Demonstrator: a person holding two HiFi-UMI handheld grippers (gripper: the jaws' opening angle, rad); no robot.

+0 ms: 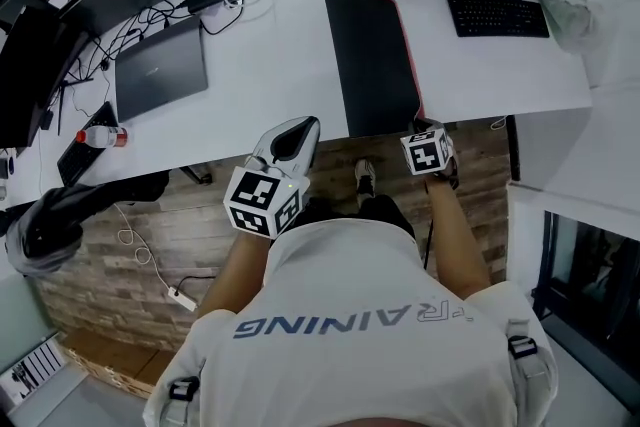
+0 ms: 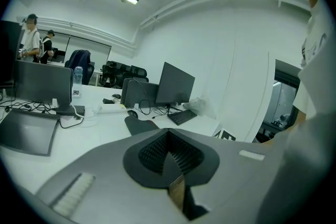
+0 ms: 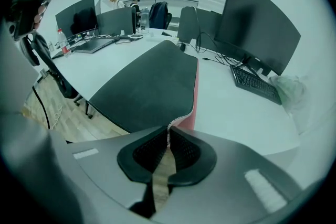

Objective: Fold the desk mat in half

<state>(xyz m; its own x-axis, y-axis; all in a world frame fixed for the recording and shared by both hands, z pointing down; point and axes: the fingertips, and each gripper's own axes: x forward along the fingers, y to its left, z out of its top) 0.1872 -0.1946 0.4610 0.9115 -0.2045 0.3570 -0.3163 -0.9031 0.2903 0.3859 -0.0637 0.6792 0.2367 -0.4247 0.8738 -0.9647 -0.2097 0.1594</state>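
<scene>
Fingers [image 3: 188, 153] of the right gripper [image 3: 168, 129] pinch the near stitched edge of the black, red-backed desk mat [image 1: 372, 55], which lies upper centre on the white desk [image 1: 270, 65]. The left gripper [image 2: 169, 134], closed and empty, hovers centre-left off the desk's edge.

Jaws pinching desk mat [image 3: 152, 81] corner, red edge showing

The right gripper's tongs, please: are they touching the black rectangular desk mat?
Touching. In the right gripper view the right tongs pinch a corner of the black desk mat, red underside showing.
</scene>
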